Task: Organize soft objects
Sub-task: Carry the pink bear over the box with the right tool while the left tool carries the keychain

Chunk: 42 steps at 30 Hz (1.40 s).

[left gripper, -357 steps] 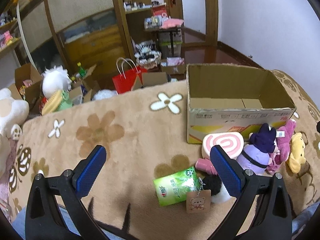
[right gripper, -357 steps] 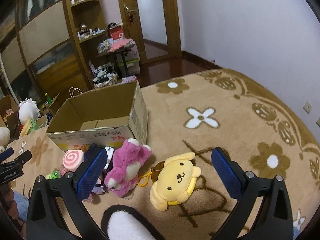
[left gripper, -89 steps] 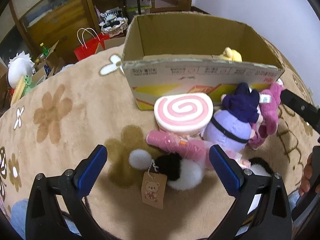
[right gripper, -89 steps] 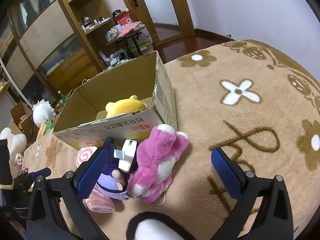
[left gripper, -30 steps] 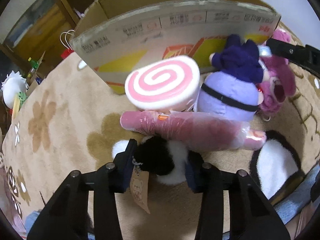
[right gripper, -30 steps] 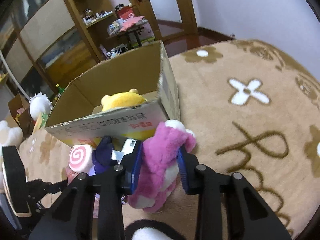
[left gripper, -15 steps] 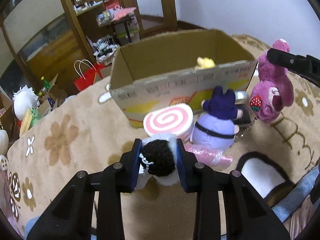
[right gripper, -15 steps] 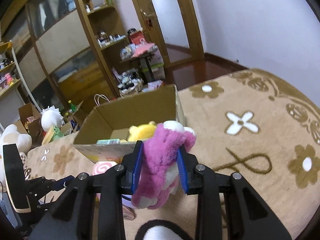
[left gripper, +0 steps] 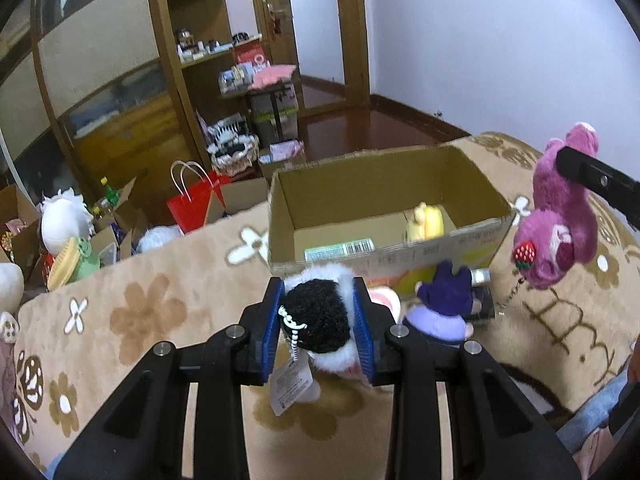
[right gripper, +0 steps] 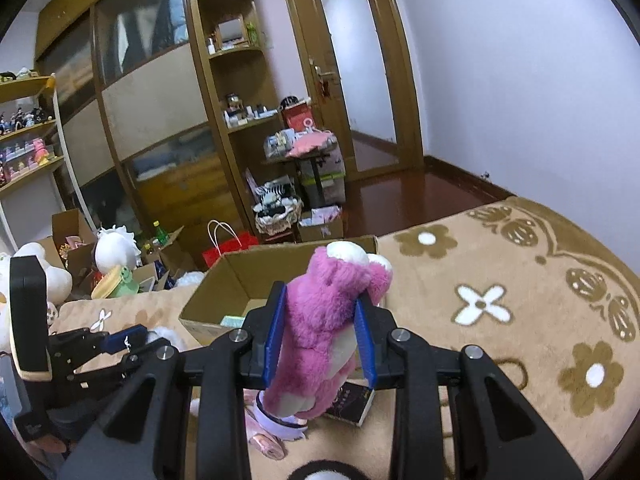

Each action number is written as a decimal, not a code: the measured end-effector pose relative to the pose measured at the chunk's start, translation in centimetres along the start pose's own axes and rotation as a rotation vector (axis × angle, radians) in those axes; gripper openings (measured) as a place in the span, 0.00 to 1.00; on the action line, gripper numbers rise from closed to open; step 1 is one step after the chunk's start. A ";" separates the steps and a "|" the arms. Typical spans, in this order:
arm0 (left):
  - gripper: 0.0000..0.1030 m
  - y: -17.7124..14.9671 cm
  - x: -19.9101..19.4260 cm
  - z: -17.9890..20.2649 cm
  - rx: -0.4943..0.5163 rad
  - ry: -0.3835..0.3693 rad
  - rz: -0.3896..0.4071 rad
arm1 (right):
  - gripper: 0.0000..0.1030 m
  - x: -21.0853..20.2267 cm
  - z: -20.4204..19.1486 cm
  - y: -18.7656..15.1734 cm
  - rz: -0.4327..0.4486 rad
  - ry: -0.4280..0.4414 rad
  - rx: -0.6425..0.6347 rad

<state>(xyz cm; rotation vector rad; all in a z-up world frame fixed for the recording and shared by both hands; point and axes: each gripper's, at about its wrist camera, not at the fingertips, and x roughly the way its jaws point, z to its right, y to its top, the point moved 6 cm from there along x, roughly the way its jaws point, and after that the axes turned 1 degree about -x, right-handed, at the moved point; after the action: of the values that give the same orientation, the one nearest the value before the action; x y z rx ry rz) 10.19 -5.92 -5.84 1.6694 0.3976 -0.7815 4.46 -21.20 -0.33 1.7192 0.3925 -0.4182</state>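
Note:
My left gripper (left gripper: 318, 322) is shut on a black-and-white plush (left gripper: 320, 316) with a paper tag, held in the air in front of the open cardboard box (left gripper: 384, 204). My right gripper (right gripper: 320, 330) is shut on a pink bear plush (right gripper: 324, 328), also lifted; it shows at the right in the left wrist view (left gripper: 560, 228). A yellow plush (left gripper: 428, 220) and a green packet (left gripper: 340, 248) lie inside the box. A purple plush (left gripper: 444, 304) and a pink swirl cushion (left gripper: 384, 300) sit on the rug before the box.
The flowered beige rug (left gripper: 152, 312) covers the surface. Beyond its far edge stand a red bag (left gripper: 192, 204), small boxes with toys (left gripper: 72, 236), wooden shelves (right gripper: 232, 92) and a door (right gripper: 352, 64). A dark book (right gripper: 352, 400) lies below the pink bear.
Both grippers have risen with their plush toys, from rug level a second ago to above the box's height. The views now look over the box toward the shelves.

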 end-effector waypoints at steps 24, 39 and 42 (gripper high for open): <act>0.31 9.5 2.1 -1.3 0.016 0.066 0.245 | 0.33 2.6 -0.9 5.0 0.190 0.017 -0.137; 0.31 8.1 6.5 -1.2 -0.030 0.004 0.164 | 0.33 6.0 -1.2 5.4 0.188 0.019 -0.177; 0.31 7.8 7.1 -1.5 -0.051 -0.010 0.144 | 0.33 6.4 -1.3 5.3 0.190 0.030 -0.173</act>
<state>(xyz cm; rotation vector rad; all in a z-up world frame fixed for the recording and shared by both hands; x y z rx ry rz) 20.68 -7.50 -4.84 1.6267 0.2845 -0.6678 12.69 -20.68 1.33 1.5791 0.2757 -0.2146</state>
